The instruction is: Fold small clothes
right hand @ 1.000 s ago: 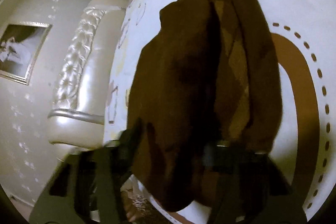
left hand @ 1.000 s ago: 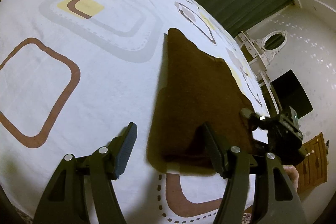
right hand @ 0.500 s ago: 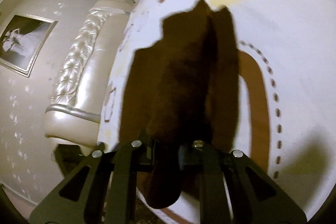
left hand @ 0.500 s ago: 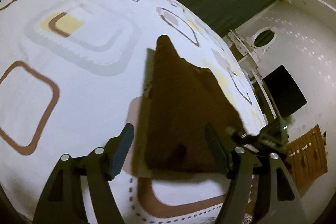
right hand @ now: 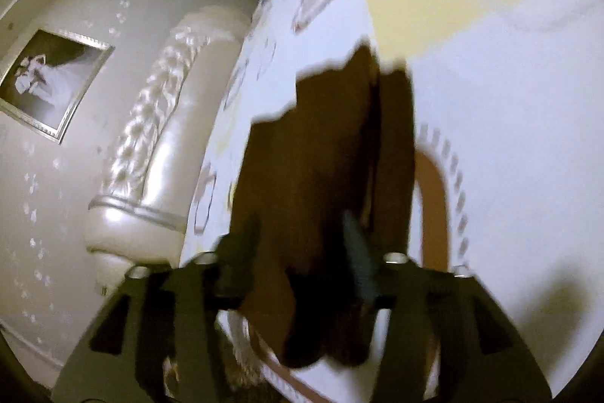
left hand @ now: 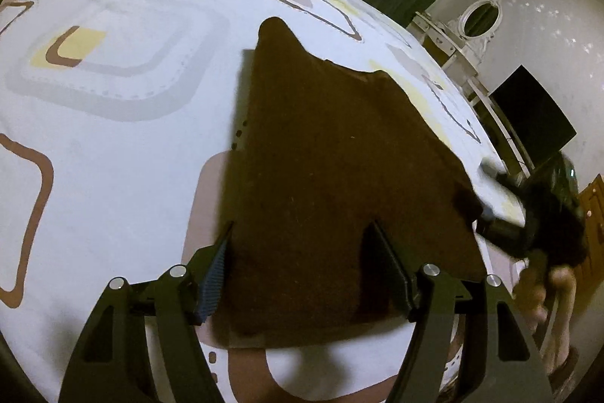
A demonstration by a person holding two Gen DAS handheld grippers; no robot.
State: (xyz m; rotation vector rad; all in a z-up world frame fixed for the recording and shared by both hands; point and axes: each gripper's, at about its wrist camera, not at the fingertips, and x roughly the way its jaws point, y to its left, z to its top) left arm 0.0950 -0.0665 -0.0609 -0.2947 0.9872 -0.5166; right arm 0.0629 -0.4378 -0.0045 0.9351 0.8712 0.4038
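On the patterned bed sheet [left hand: 124, 153] lies the brown garment [left hand: 339, 169], folded flat. My right gripper [right hand: 302, 252] is opening, cloth between its jaws but unpressed; my left gripper [left hand: 302, 274] stands released over the near edge. Next, I judge, comes another fold or smoothing.
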